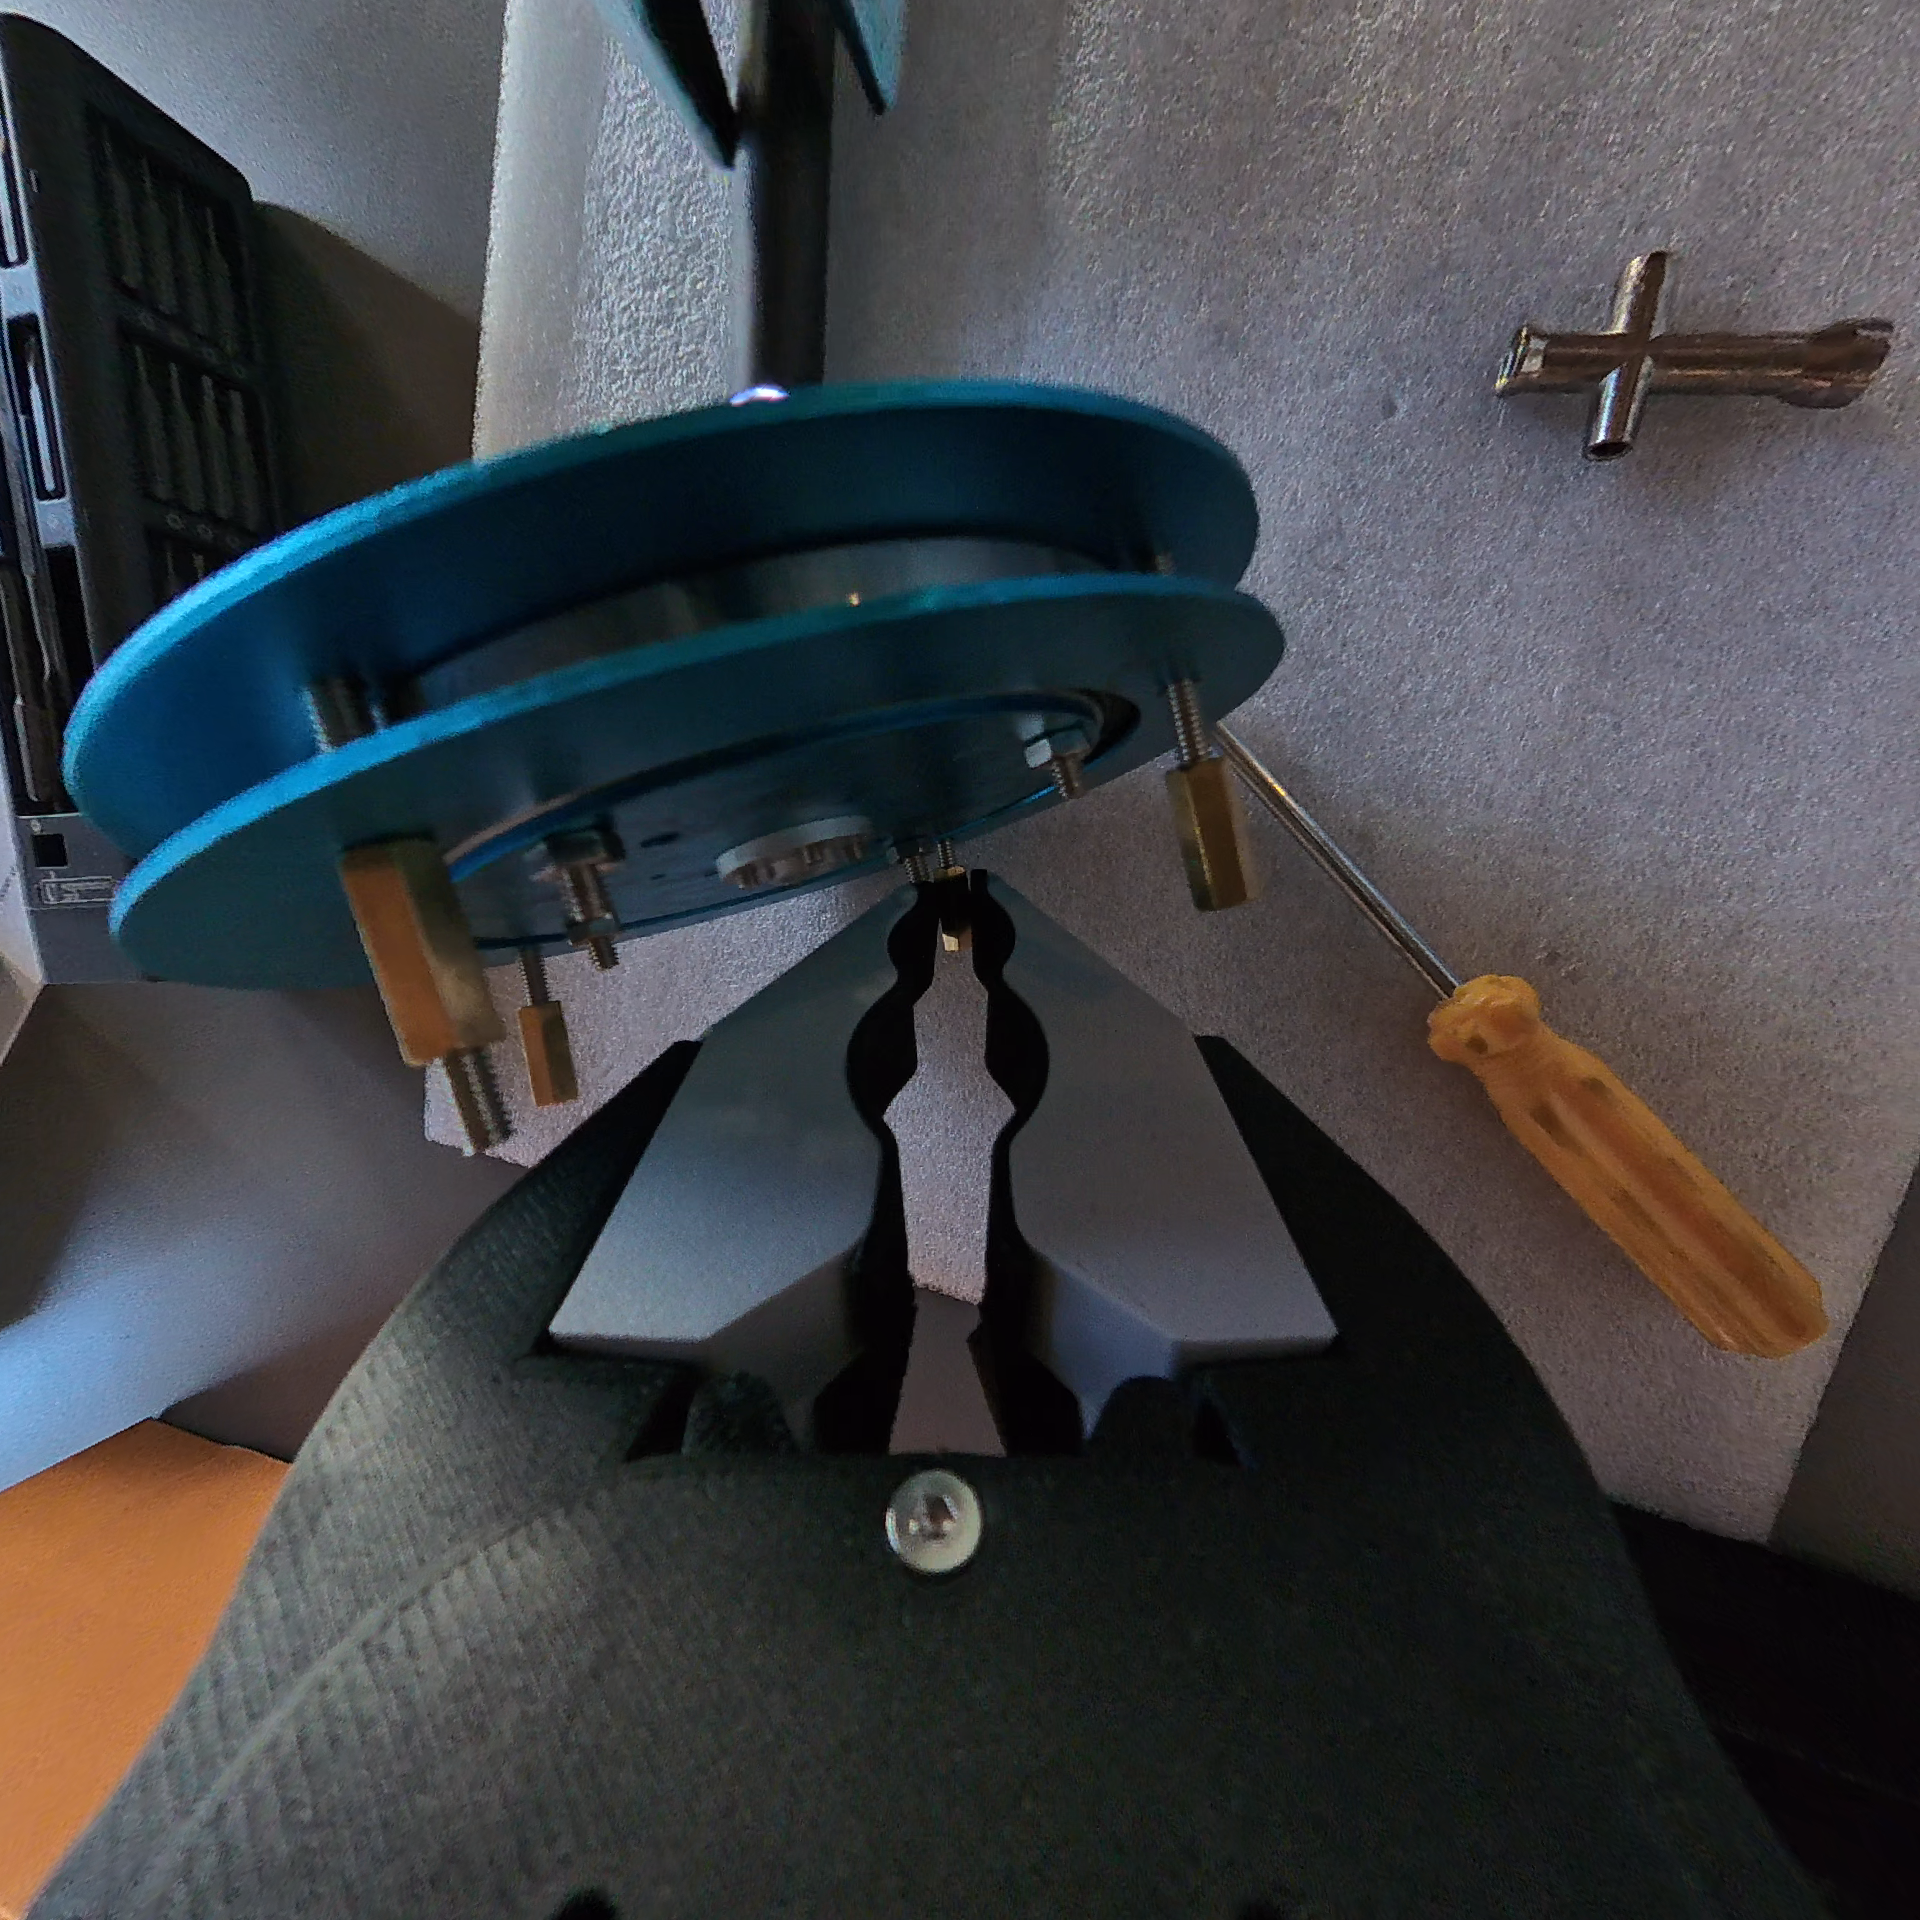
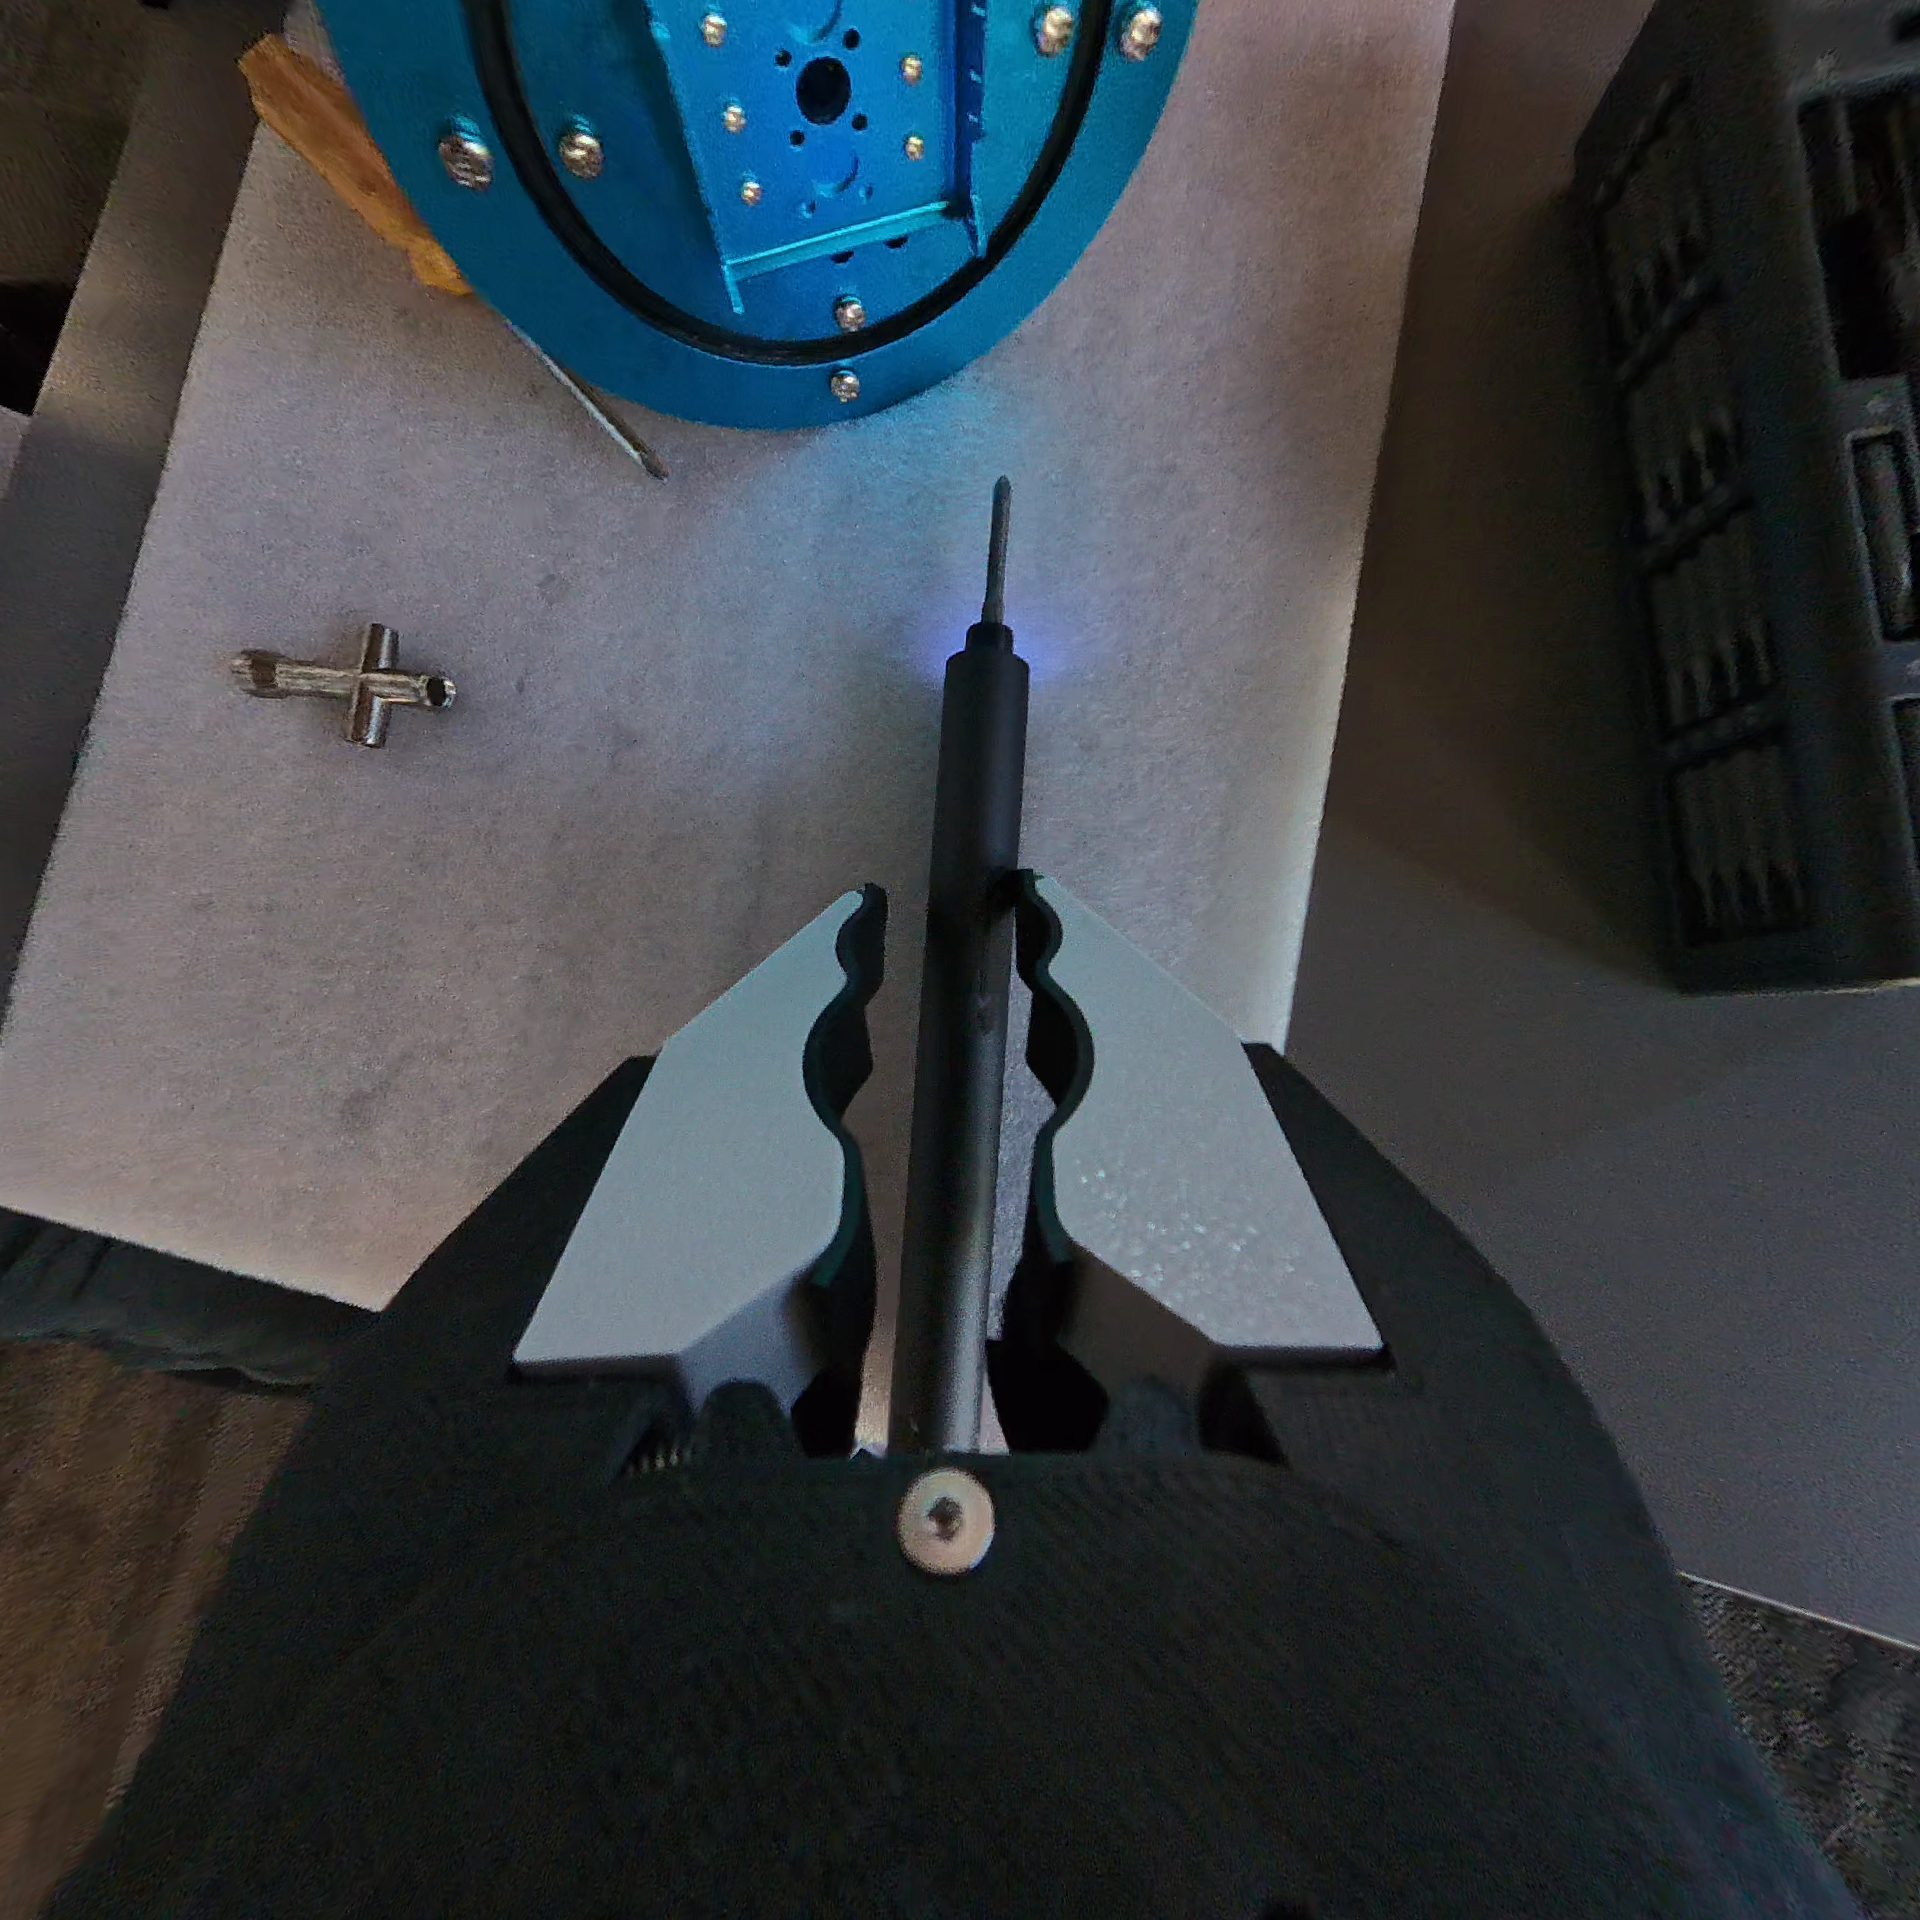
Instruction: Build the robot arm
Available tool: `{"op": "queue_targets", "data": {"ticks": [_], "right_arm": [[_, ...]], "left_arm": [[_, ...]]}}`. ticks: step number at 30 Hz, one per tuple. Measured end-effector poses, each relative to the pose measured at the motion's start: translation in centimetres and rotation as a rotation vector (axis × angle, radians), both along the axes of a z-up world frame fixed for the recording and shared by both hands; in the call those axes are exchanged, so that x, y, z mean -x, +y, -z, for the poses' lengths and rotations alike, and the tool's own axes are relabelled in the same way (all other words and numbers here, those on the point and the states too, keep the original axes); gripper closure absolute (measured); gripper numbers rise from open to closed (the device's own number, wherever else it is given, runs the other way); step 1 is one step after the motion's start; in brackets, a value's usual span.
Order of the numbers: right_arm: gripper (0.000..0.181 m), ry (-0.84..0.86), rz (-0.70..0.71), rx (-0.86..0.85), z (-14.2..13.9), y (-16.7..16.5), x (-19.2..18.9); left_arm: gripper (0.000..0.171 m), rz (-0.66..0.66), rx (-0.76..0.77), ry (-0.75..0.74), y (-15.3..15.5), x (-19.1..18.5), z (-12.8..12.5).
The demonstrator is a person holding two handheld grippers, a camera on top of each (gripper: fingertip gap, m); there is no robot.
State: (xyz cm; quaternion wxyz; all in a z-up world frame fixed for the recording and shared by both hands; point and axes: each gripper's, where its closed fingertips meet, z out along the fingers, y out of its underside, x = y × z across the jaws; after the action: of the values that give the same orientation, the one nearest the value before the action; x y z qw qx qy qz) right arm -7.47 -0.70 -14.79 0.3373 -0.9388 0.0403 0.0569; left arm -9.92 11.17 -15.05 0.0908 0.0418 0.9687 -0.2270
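My left gripper (image 1: 951, 928) is shut on a small brass standoff (image 1: 953, 932) under a round blue two-plate assembly (image 1: 665, 582), which is tilted above the mat. Several brass standoffs and screws hang from its lower plate. My right gripper (image 2: 951, 891) is shut on a black pen-style electric screwdriver (image 2: 971, 790) with a light glowing at its collar. Its bit tip (image 2: 1001, 499) points at the near rim of the blue assembly (image 2: 727, 208). In the left wrist view the screwdriver (image 1: 790, 260) comes down onto the top plate.
A white foam mat (image 1: 1455, 623) (image 2: 623, 883) lies under everything. On it are a yellow-handled screwdriver (image 1: 1621, 1174) (image 2: 332, 156) and a cross-shaped metal wrench (image 1: 1662, 353) (image 2: 353, 686). A black bit case (image 1: 135, 416) (image 2: 1766, 520) stands beside the mat. The gap from one gripper's tips to the other's is roughly 12 centimetres. Left tips and right tips are each some 12 centimetres from the cross-shaped metal wrench (image 2: 353, 686). Look for it in the left wrist view (image 1: 1622, 347) too.
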Motion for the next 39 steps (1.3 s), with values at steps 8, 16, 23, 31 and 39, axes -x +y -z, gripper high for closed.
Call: {"op": "queue_targets", "data": {"ticks": [8,16,23,31,39], "right_arm": [[0.163,0.066,0.019,0.017,0.4,-0.5,0.9],[0.166,0.101,0.007,0.032,0.0,0.0,1.4],[0.166,0.097,-0.003,0.084,0.2,0.2,1.6],[0.166,0.024,-0.007,0.120,0.4,0.5,1.7],[0.166,-0.081,-0.106,0.133,0.4,1.9,1.7]], "left_arm": [[0.168,0.000,0.002,-0.008,0.0,0.0,0.0],[0.169,-0.005,0.009,-0.011,-0.1,0.0,0.0],[0.169,-0.004,0.012,-0.013,-0.1,0.0,0.0],[0.168,0.003,0.020,-0.013,-0.1,0.0,0.0],[0.167,0.019,0.030,-0.018,0.0,0.0,0.0]]}}
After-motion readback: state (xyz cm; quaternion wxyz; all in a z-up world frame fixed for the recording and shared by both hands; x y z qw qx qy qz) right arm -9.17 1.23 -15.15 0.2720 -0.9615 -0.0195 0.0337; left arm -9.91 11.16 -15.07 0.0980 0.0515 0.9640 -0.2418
